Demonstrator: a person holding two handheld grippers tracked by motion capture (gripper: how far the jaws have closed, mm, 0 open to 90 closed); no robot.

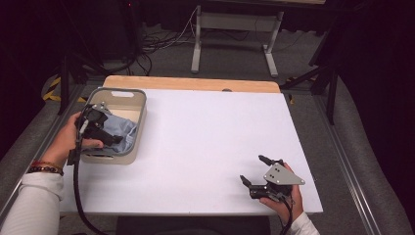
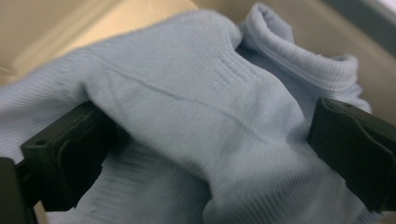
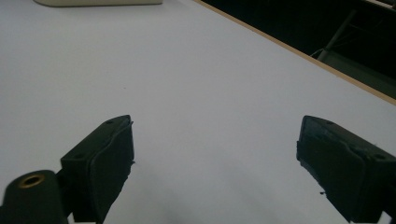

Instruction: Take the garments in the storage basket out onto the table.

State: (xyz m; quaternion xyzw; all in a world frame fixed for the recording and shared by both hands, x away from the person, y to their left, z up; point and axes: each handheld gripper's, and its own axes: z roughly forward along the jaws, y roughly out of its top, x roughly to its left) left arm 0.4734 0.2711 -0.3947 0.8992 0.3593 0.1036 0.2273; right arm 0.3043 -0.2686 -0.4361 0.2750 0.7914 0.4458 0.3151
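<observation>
Spread wide, the jaws of the left gripper (image 2: 205, 154) straddle a raised fold of a light blue ribbed garment (image 2: 196, 107), one black pad against each flank of the fold, not yet pinched. The garment lies bunched inside a grey bin (image 1: 138, 128) at the left side of the white table (image 1: 210, 142), with a rolled cuff or collar showing at the far end in the left gripper view. In the high view the left gripper (image 1: 108, 134) reaches down into the bin from its near-left side.

To take the cloth well, I judge the jaws should sink a little deeper over the fold before closing, so they catch a thick bunch and not a single thin layer, then lift straight up clear of the bin's wall.

The right gripper (image 1: 254, 170) rests at the near right of the table, jaws wide apart and holding nothing, well apart from the bin.

No brand, label or writing can be read anywhere.
</observation>
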